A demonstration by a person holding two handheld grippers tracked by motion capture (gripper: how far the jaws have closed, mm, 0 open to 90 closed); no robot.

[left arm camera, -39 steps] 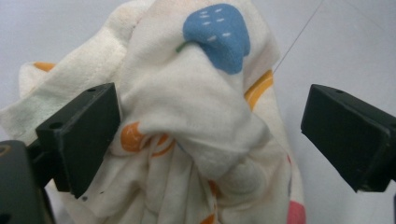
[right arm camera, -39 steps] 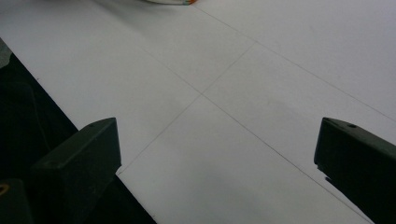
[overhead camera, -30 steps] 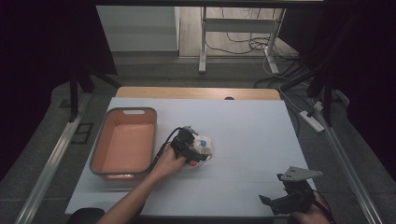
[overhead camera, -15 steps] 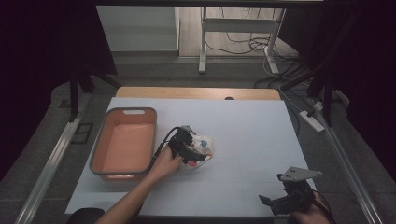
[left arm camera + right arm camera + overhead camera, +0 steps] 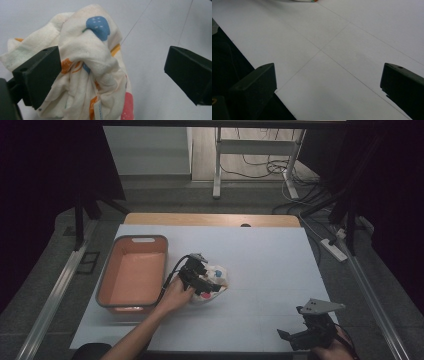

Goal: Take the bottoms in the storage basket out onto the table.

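A crumpled cream cloth (image 5: 220, 279) with blue, orange and red prints lies near the middle of the white table (image 5: 265, 260). My left gripper (image 5: 201, 281) sits low over the cloth's left side, held by a hand reaching in from the bottom. In the left gripper view the cloth (image 5: 85, 55) bunches up between the jaws; the left jaw touches it and the right jaw stands well apart, so the left gripper (image 5: 112, 80) is open. My right gripper (image 5: 292, 337) hovers at the table's front right, open (image 5: 327, 90) over bare tabletop.
An orange tub with a grey rim (image 5: 142, 239) stands left of the cloth, with nothing in it. The table's front edge (image 5: 262, 75) runs close by the right gripper. Beyond the table are a stand and cables on the floor (image 5: 260, 167).
The left gripper and the cloth have shifted only slightly toward the near side. The right gripper has stayed put.
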